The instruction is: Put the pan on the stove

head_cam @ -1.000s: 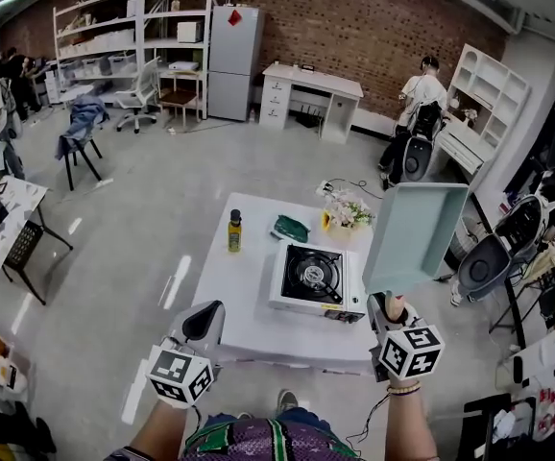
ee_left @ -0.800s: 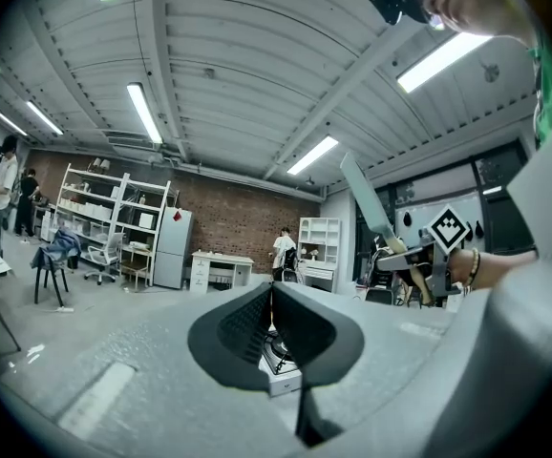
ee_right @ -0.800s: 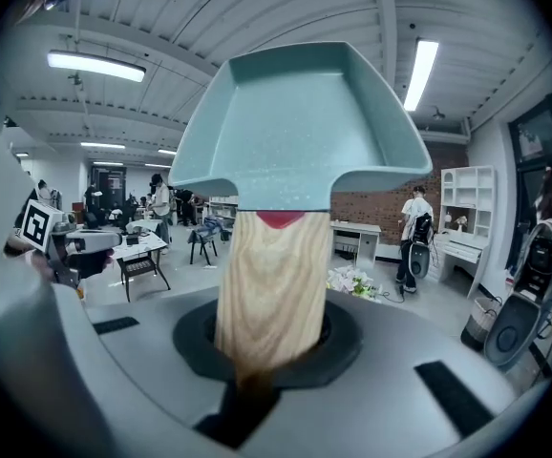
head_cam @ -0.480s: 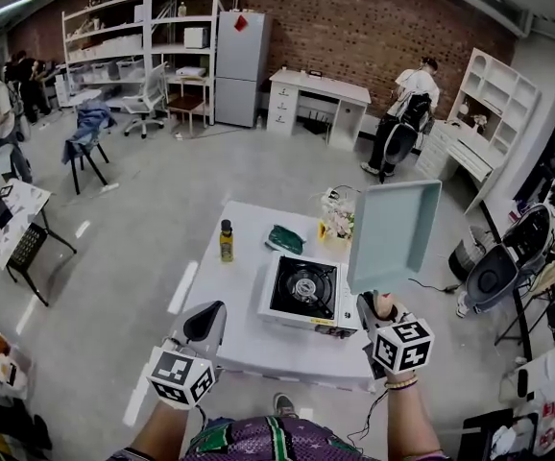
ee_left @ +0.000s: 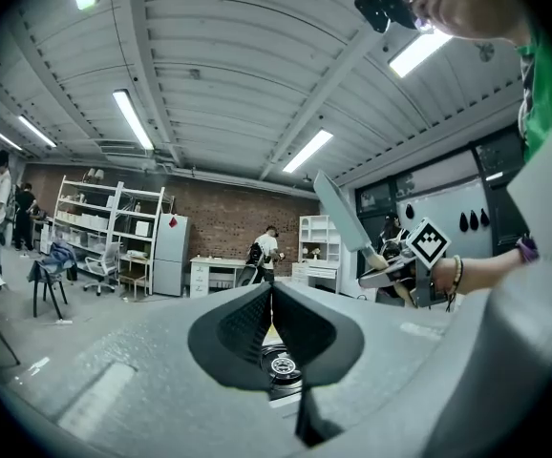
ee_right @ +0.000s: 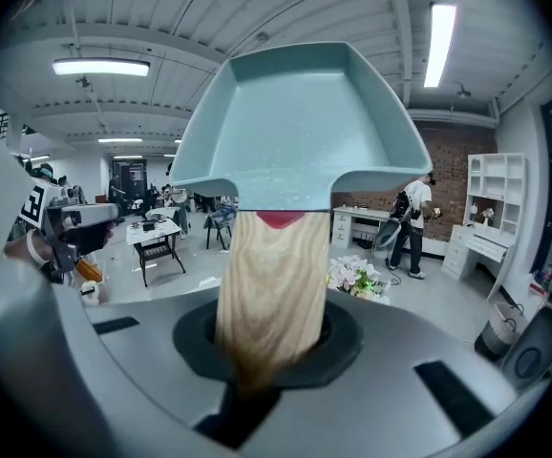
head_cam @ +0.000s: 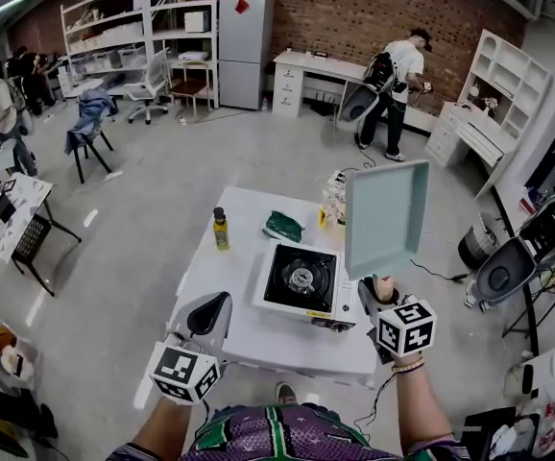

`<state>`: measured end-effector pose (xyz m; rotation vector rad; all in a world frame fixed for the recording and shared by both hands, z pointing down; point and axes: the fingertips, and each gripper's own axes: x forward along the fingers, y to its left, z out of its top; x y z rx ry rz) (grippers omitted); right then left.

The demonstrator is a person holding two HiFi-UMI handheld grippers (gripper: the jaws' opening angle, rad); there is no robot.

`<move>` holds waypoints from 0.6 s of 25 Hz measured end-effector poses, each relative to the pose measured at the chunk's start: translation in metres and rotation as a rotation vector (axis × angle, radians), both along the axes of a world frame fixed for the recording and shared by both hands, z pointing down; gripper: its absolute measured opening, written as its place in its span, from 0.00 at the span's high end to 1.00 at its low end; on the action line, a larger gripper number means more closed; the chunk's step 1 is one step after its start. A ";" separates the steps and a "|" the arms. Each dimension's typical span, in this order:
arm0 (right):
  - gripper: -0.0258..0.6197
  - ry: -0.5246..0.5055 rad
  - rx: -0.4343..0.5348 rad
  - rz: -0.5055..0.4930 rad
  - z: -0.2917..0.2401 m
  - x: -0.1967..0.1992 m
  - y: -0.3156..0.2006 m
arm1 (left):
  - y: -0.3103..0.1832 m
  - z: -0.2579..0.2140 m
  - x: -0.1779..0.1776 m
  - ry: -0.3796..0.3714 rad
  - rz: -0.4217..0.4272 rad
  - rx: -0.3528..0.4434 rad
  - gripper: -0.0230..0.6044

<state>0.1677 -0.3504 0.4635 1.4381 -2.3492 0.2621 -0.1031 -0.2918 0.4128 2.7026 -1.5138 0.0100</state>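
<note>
While the pan (head_cam: 385,217) hasn't been set down yet, it's been brought in noticeably closer over the last second. In the head view it's now seen hanging just right of the stove (head_cam: 300,280), where before it was held further off to the side. It's kept up in the air, tipped steeply with the handle end down, and clear of the burner. The wooden handle (ee_right: 271,275) is clamped between the jaws of the right gripper (head_cam: 381,294), and that grip looks unchanged. The left gripper (head_cam: 210,317) is held low over the near-left part of the table (head_cam: 258,334), jaws pressed together with nothing between them. The table itself has been approached too, while the stove, bottle (head_cam: 220,229) and green cloth (head_cam: 284,226) are laid out on it as before. So the carry can be judged mostly done; what's left is for the pan to be levelled out and lowered onto the burner.
</note>
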 end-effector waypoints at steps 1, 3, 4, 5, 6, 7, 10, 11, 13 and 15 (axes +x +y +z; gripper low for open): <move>0.89 0.006 -0.006 -0.008 0.003 0.002 -0.003 | -0.001 0.000 0.003 -0.001 -0.003 -0.001 0.93; 0.89 0.022 -0.015 -0.027 0.010 0.009 -0.009 | -0.004 0.001 0.012 -0.002 -0.010 -0.001 0.93; 0.89 0.030 -0.019 -0.038 0.013 0.013 -0.011 | -0.006 0.002 0.017 -0.003 -0.014 -0.001 0.93; 0.89 0.035 -0.026 -0.049 0.018 0.017 -0.013 | -0.007 0.003 0.023 -0.005 -0.017 -0.003 0.93; 0.89 0.040 -0.033 -0.061 0.023 0.021 -0.015 | -0.008 0.005 0.029 -0.008 -0.021 -0.005 0.93; 0.89 0.043 -0.039 -0.073 0.028 0.025 -0.016 | -0.009 0.007 0.034 -0.010 -0.024 -0.007 0.93; 0.89 0.056 -0.051 -0.108 0.038 0.031 -0.024 | -0.015 0.013 0.044 -0.012 -0.032 -0.010 0.93; 0.89 0.063 -0.054 -0.117 0.041 0.032 -0.027 | -0.017 0.014 0.046 -0.012 -0.033 -0.012 0.93; 0.89 0.073 -0.062 -0.138 0.046 0.035 -0.032 | -0.021 0.017 0.052 -0.017 -0.032 -0.018 0.93; 0.89 0.078 -0.069 -0.161 0.053 0.039 -0.037 | -0.024 0.020 0.060 -0.029 -0.030 -0.018 0.93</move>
